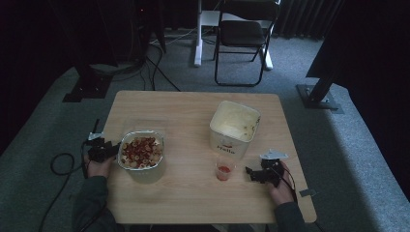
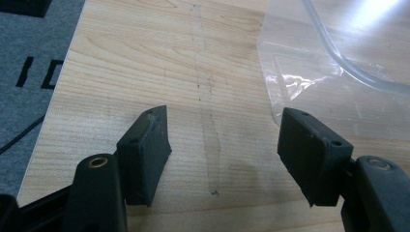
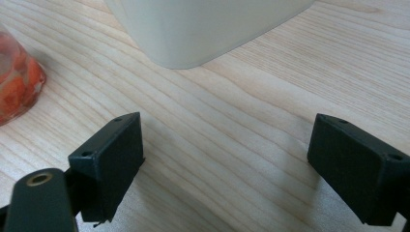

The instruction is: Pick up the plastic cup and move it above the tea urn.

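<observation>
Both pairs of jaws are seen spread wide with nothing between them. From the high view, the left gripper is found at the left edge of the wooden table, held by a hand and set just beside a foil tray that is heaped with red and pale pieces of food; whether the tray is touched cannot be told. At the lower right of that frame the right gripper is held by the other hand, and a small clear cup with red contents is placed near it, to its left. A white tub with pale contents is seen just above the cup, in the centre right of the table. A folding chair is seen on the grey carpet at the top of the frame. In the left gripper view, the left gripper is shown with its two black pads well apart over bare wood, and a sheet of clear plastic is spread across the upper right of the frame, just beyond the right-hand pad. In the right gripper view, the right gripper is likewise shown gaping over bare wood; the base of the white tub is seen at the top centre, and the cup at the left edge, both apart from the pads.
</observation>
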Motion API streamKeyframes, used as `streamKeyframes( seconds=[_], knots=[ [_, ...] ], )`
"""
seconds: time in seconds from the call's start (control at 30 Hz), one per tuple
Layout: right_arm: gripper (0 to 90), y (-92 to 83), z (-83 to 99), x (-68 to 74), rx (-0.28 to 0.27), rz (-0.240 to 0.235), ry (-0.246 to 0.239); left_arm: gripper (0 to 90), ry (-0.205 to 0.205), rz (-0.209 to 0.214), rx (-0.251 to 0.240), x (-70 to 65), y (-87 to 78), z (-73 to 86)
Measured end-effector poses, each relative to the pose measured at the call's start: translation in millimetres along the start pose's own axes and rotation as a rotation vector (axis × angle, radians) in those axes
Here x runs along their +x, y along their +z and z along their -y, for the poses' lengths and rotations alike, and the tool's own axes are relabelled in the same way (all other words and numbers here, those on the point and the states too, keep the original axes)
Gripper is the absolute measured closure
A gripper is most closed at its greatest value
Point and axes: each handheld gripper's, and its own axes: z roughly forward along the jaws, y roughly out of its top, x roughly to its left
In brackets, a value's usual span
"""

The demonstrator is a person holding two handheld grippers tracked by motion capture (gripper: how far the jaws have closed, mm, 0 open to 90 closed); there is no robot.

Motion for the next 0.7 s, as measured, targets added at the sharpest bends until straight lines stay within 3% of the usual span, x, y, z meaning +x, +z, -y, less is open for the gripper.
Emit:
streamKeyframes(
  seconds=[0.17,0.23,0.47,0.7],
  knots=[
    [12.2,-0.2,0.1,0.6,0.001,0.004,0.005,35.5,-0.008,0.008,-0.002,0.9,-0.7,0.5],
    [12.2,-0.2,0.2,0.9,0.0,0.007,0.007,32.3,0.005,0.017,0.001,0.4,-0.8,0.8],
    [12.2,-0.2,0.2,1.0,0.0,0.007,0.008,33.7,-0.006,0.004,0.004,1.2,-4.8,-0.6],
    [12.3,-0.2,0.2,1.0,0.0,0.008,0.008,34.5,-0.002,0.013,-0.057,-1.2,-23.3,-18.7]
  ],
)
